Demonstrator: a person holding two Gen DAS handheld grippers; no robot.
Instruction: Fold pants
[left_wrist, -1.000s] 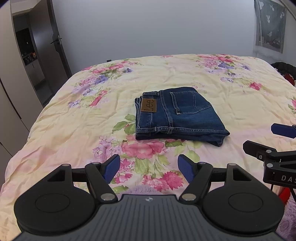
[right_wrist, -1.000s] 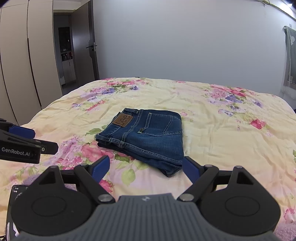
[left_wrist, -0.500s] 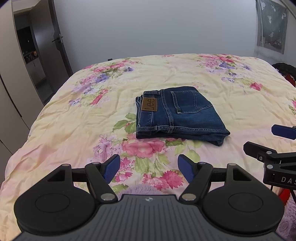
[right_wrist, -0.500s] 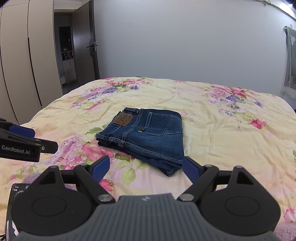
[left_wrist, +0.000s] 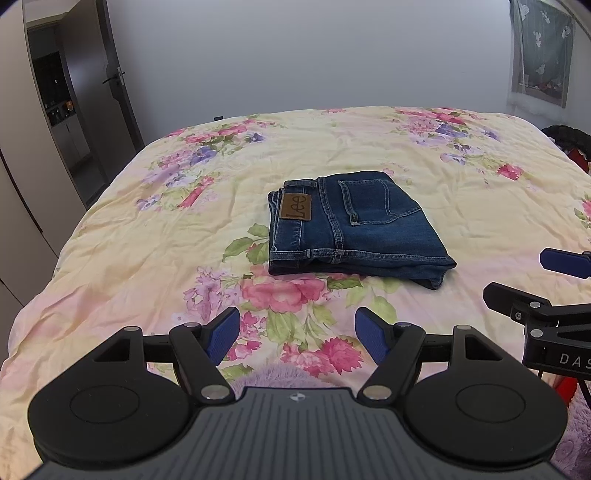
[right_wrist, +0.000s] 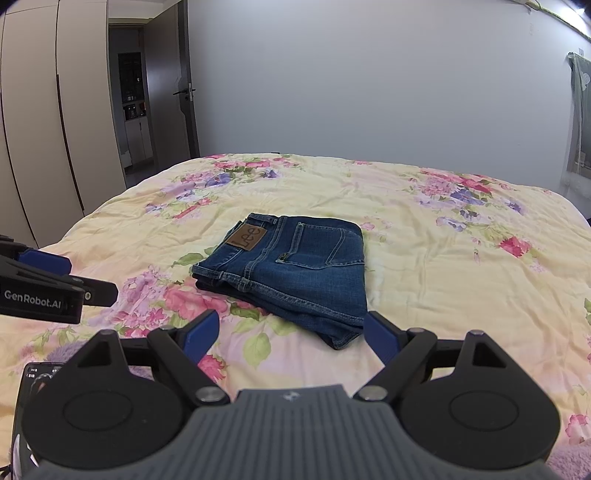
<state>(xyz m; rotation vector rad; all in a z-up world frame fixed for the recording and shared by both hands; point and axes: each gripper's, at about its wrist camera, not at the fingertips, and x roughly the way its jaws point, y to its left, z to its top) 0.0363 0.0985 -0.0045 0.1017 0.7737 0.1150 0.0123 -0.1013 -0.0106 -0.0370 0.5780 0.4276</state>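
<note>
Dark blue jeans (left_wrist: 354, 225) lie folded into a compact rectangle in the middle of the bed, brown leather patch and back pocket facing up; the right wrist view shows the same jeans (right_wrist: 295, 266). My left gripper (left_wrist: 297, 338) hovers open over the quilt, well short of the jeans' near edge, holding nothing. My right gripper (right_wrist: 291, 334) is open too, empty, its right blue pad just short of the jeans' near corner. Each gripper appears at the edge of the other's view: the right gripper (left_wrist: 554, 280), the left gripper (right_wrist: 74, 277).
The bed wears a pale yellow floral quilt (left_wrist: 147, 258) with broad free cloth around the jeans. Wardrobes (right_wrist: 40, 129) and an open doorway (right_wrist: 136, 107) stand to the left. A curtained window (left_wrist: 539, 55) is at far right. A purple fuzzy cloth (left_wrist: 273, 376) lies under my left gripper.
Both views have shifted only slightly. The jeans lie as before and both grippers stay open.
</note>
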